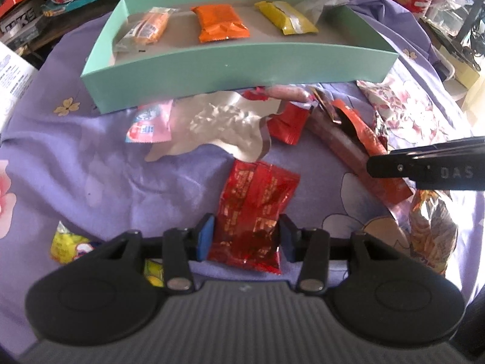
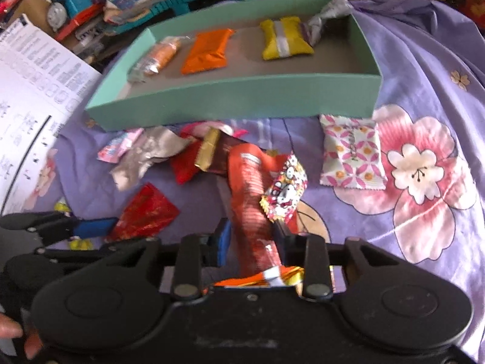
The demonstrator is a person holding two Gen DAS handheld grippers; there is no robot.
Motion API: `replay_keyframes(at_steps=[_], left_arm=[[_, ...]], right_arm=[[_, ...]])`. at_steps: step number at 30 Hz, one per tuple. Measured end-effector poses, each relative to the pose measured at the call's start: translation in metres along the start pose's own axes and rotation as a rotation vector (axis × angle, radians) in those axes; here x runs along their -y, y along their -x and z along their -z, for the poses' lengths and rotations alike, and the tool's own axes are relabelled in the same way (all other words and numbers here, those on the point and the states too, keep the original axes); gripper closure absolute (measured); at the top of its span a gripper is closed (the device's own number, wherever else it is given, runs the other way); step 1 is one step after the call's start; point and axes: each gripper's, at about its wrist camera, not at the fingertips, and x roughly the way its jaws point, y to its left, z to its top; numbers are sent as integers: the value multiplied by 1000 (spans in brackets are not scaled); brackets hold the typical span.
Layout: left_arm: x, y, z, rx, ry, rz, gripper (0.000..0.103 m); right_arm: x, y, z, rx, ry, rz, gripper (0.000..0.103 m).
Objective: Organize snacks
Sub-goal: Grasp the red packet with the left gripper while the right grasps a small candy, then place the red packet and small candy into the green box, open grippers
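A teal box (image 1: 230, 69) on the purple flowered cloth holds a pale orange sausage pack (image 1: 145, 30), an orange packet (image 1: 219, 22) and a yellow packet (image 1: 285, 18). My left gripper (image 1: 247, 239) is shut on a red foil packet (image 1: 254, 209). My right gripper (image 2: 253, 239) is shut on a long red-orange sausage stick (image 2: 250, 200), with a Hello Kitty candy (image 2: 285, 191) against it. The box (image 2: 236, 97) shows in the right wrist view too. Loose snacks lie in front of the box: a silver wrapper (image 1: 221, 124), small red packets (image 1: 286, 126), a pink packet (image 1: 148, 124).
A pink-patterned white packet (image 2: 351, 154) lies right of the pile. Yellow candy (image 1: 68, 244) sits at the left. Books, a toy train (image 2: 69, 3) and paper (image 2: 30, 97) crowd the back left. The right gripper's finger (image 1: 424, 166) shows at the right of the left wrist view.
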Motion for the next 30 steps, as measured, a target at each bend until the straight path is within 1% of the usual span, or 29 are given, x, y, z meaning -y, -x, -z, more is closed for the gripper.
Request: replay_keyframes(at_steps=[3, 4, 5, 6, 8, 10, 11, 12, 13, 14, 17, 20, 21, 23, 25, 27, 30], left_arm=[[1, 0, -1, 4, -2, -3, 60], [0, 1, -1, 3, 3, 1, 61], [-1, 2, -1, 3, 14, 7, 61], [-3, 4, -1, 4, 24, 11, 61], [-3, 10, 0, 13, 31, 20, 61], [-2, 15, 0, 26, 22, 26, 61], [-1, 17, 0, 33, 15, 24, 61], [0, 18, 0, 36, 11, 20, 61], [0, 18, 0, 34, 11, 19, 61], [0, 18, 1, 31, 13, 18, 61], [-2, 18, 3, 28, 14, 11, 61], [-6, 15, 3, 22, 22, 3, 61], [-6, 13, 2, 20, 26, 4, 61], [-6, 9, 0, 17, 25, 4, 61], [-4, 6, -2, 13, 18, 2, 61], [-3, 2, -4, 5, 18, 1, 61], [-3, -2, -5, -1, 15, -3, 61]], right_arm=[[-2, -4, 0, 1, 12, 8, 68], [-4, -4, 1, 7, 14, 11, 70], [-6, -1, 3, 20, 23, 11, 77], [-8, 1, 3, 30, 33, 7, 81], [-9, 9, 4, 44, 23, -22, 82], [-12, 16, 5, 49, 41, -52, 82], [-13, 16, 4, 30, 57, -59, 81], [-14, 16, 3, 6, 61, -66, 75], [-12, 15, 2, -16, 50, -74, 73], [-10, 16, 0, -17, 30, -76, 72], [1, 27, -5, 35, -25, -90, 71], [11, 38, -12, 112, -59, -28, 71], [19, 37, -15, 124, -83, 3, 71], [32, 25, -20, 106, -117, 49, 70], [40, 11, -20, 64, -158, 34, 70], [40, -1, -18, 37, -166, 6, 70], [37, -13, -14, 23, -167, -2, 70]])
